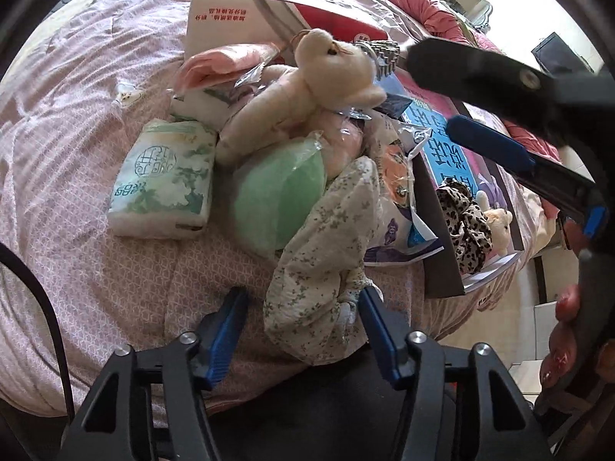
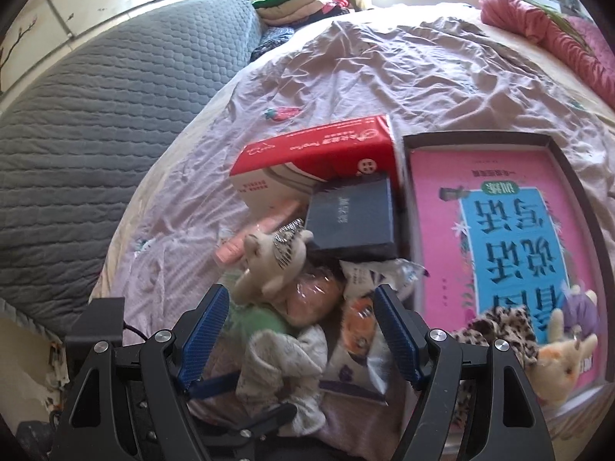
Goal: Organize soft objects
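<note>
A crumpled floral cloth (image 1: 319,269) lies at the near end of a pile on the bed. My left gripper (image 1: 301,311) straddles it; the right-hand pad touches the cloth, while the left-hand pad stands apart from it. The pile also holds a cream teddy bear (image 1: 330,69), a green wrapped puff (image 1: 276,196) and a tissue pack (image 1: 165,180). My right gripper (image 2: 300,303) hovers open over the teddy bear (image 2: 269,265) and the floral cloth (image 2: 284,361), holding nothing. In the left wrist view the right gripper (image 1: 434,90) comes in from the upper right.
A dark tray (image 2: 476,139) at the right holds a pink book, a leopard scrunchie (image 2: 499,326) and a small plush (image 2: 557,357). A red and white box (image 2: 319,153) and a dark blue box (image 2: 353,215) sit behind the pile. A grey headboard (image 2: 115,115) is on the left.
</note>
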`<state>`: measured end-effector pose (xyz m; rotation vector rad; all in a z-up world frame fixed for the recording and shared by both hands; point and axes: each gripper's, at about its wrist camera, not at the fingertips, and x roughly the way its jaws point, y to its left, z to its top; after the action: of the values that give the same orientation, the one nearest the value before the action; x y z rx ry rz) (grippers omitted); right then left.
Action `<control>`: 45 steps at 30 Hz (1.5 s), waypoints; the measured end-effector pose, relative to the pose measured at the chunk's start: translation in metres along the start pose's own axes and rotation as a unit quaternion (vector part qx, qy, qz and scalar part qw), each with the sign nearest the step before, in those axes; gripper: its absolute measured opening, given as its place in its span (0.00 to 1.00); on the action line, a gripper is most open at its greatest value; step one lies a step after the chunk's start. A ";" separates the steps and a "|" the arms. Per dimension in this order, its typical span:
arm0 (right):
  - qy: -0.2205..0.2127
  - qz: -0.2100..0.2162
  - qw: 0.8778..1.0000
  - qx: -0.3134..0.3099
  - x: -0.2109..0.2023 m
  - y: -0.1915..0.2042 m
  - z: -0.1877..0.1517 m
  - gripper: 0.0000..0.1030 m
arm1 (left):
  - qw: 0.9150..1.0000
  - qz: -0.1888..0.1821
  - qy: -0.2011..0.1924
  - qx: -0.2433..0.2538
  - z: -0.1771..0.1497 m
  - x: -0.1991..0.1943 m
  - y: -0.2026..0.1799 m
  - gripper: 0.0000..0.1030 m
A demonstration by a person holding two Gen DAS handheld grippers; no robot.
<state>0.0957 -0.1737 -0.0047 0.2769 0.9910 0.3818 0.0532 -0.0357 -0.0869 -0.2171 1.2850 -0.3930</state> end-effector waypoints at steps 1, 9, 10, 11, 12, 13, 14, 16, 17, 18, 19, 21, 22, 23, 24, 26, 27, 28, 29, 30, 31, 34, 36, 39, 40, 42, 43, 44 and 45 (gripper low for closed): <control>0.002 0.002 1.000 0.002 0.003 0.001 0.000 0.76 | 1.000 -0.006 -0.001 -0.006 0.000 0.001 0.002 0.52; 0.019 0.016 1.000 0.004 0.027 0.004 0.007 0.76 | 0.998 -0.061 -0.002 -0.031 0.000 0.001 0.019 0.25; 0.020 0.016 1.000 0.004 0.029 0.005 0.008 0.76 | 0.997 -0.070 0.000 -0.035 0.000 0.001 0.022 0.24; 0.022 0.018 1.000 0.003 0.032 0.005 0.009 0.76 | 0.996 -0.076 0.001 -0.039 -0.001 0.001 0.025 0.22; 0.022 0.018 1.000 0.003 0.034 0.006 0.010 0.76 | 0.996 -0.079 0.000 -0.041 -0.002 0.002 0.025 0.20; 0.022 0.017 1.000 0.003 0.036 0.006 0.012 0.76 | 0.996 -0.082 0.000 -0.043 -0.002 0.002 0.028 0.19; 0.022 0.018 1.000 0.002 0.039 0.007 0.013 0.76 | 0.995 -0.085 -0.001 -0.044 -0.002 0.002 0.029 0.18; 0.026 0.019 0.999 0.005 0.043 0.007 0.014 0.77 | 0.995 -0.089 -0.002 -0.047 -0.003 0.000 0.031 0.16; 0.027 0.021 0.999 0.007 0.045 0.008 0.015 0.77 | 0.995 -0.092 -0.001 -0.049 -0.003 0.000 0.032 0.15; 0.028 0.023 0.999 0.009 0.047 0.008 0.016 0.77 | 0.994 -0.094 -0.001 -0.049 -0.003 -0.002 0.035 0.15; 0.029 0.023 0.999 0.009 0.048 0.009 0.017 0.75 | 0.994 -0.095 0.000 -0.049 -0.004 -0.003 0.034 0.14; 0.029 0.025 0.999 0.010 0.051 0.010 0.018 0.69 | 0.994 -0.095 -0.001 -0.051 -0.004 -0.004 0.034 0.14; 0.030 0.026 0.999 0.010 0.053 0.011 0.019 0.66 | 0.994 -0.097 0.000 -0.053 -0.004 -0.004 0.035 0.14; 0.031 0.026 0.999 0.011 0.055 0.011 0.019 0.64 | 0.994 -0.098 0.001 -0.053 -0.004 -0.004 0.035 0.13; 0.034 0.027 0.999 0.014 0.057 0.010 0.019 0.61 | 0.994 -0.098 0.000 -0.053 -0.004 -0.007 0.039 0.12; 0.028 0.030 0.999 0.027 0.058 0.007 0.019 0.54 | 0.994 -0.096 0.001 -0.050 -0.003 -0.009 0.042 0.11; 0.026 0.033 0.999 0.034 0.058 0.004 0.019 0.48 | 0.994 -0.095 0.000 -0.050 -0.002 -0.010 0.042 0.10; 0.024 0.038 0.998 0.041 0.057 0.000 0.018 0.43 | 0.994 -0.095 0.000 -0.048 -0.002 -0.012 0.042 0.10; 0.021 0.046 0.998 0.048 0.055 -0.003 0.018 0.42 | 0.995 -0.093 0.000 -0.045 -0.002 -0.013 0.041 0.10; 0.018 0.049 0.997 0.051 0.054 -0.005 0.018 0.41 | 0.995 -0.091 -0.002 -0.043 -0.002 -0.016 0.041 0.10; 0.013 0.050 0.997 0.052 0.051 -0.005 0.018 0.41 | 0.995 -0.088 -0.002 -0.039 -0.002 -0.019 0.039 0.10; -0.001 0.055 0.997 0.052 0.040 -0.007 0.018 0.40 | 0.996 -0.088 0.000 -0.034 -0.004 -0.021 0.031 0.10; -0.012 0.056 0.997 0.051 0.031 -0.007 0.018 0.40 | 0.996 -0.083 0.006 -0.030 -0.005 -0.021 0.028 0.10; -0.023 0.053 0.997 0.052 0.022 -0.009 0.017 0.40 | 0.997 -0.072 0.006 -0.021 -0.006 -0.023 0.023 0.10; -0.025 0.054 0.997 0.052 0.019 -0.010 0.016 0.40 | 0.997 -0.069 0.003 -0.019 -0.005 -0.025 0.021 0.10; -0.030 0.055 0.996 0.057 0.013 -0.012 0.014 0.39 | 0.998 -0.064 -0.007 -0.015 -0.006 -0.029 0.016 0.08; -0.033 0.055 0.996 0.058 0.010 -0.014 0.013 0.39 | 0.998 -0.063 -0.013 -0.013 -0.005 -0.031 0.012 0.08; -0.036 0.053 0.996 0.058 0.007 -0.015 0.013 0.39 | 0.998 -0.061 -0.018 -0.012 -0.005 -0.034 0.011 0.07; -0.040 0.051 0.996 0.057 0.003 -0.016 0.012 0.39 | 0.998 -0.058 -0.023 -0.010 -0.004 -0.037 0.009 0.06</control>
<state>0.1103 -0.1874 -0.0067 0.4445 0.9232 0.4038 0.0425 -0.0125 -0.0579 -0.3162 1.2359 -0.4711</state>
